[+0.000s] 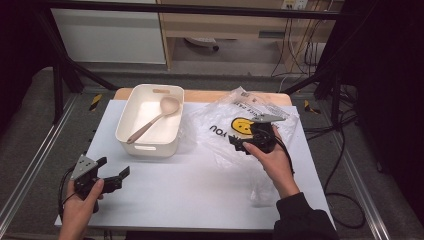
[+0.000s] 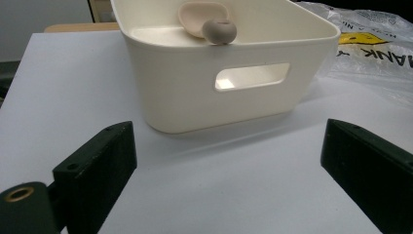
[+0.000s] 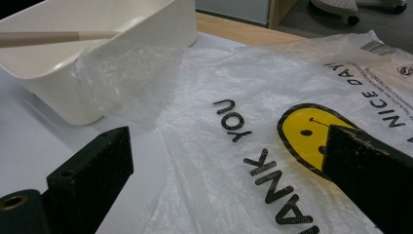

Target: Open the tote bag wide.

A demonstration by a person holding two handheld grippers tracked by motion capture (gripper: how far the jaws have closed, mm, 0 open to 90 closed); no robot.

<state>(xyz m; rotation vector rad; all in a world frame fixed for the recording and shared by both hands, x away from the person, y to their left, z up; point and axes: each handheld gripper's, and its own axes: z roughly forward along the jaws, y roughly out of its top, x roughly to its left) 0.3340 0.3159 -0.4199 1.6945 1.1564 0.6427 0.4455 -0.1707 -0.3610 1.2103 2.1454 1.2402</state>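
- A white bin (image 1: 150, 122) with cut-out handles stands on the far left part of the white table (image 1: 190, 195); a pinkish-beige spoon (image 1: 152, 120) lies inside it, bowl toward the far end, its handle slanting to the near left corner.
- In the left gripper view the handle's rounded end (image 2: 219, 31) pokes over the bin's near rim, and the bin's oblong handle slot (image 2: 252, 76) faces the camera.
- The plastic bag (image 1: 235, 127) is thin, clear and crumpled, printed with a yellow smiley face (image 3: 311, 134) and black lettering, "THANK YOU" among it.
- The bag lies spread on the right half of the table, its left edge puffed up against the bin's side wall (image 3: 131, 73).
- The right tool (image 1: 248, 140) sits over the middle of the bag, just by the smiley; its jaws are spread wide with the print between them, and neither jaw pinches the film.
- The left tool (image 1: 112, 175) is at the near left of the table, well apart from the bag, pointing at the bin; its jaws are spread with nothing between them.
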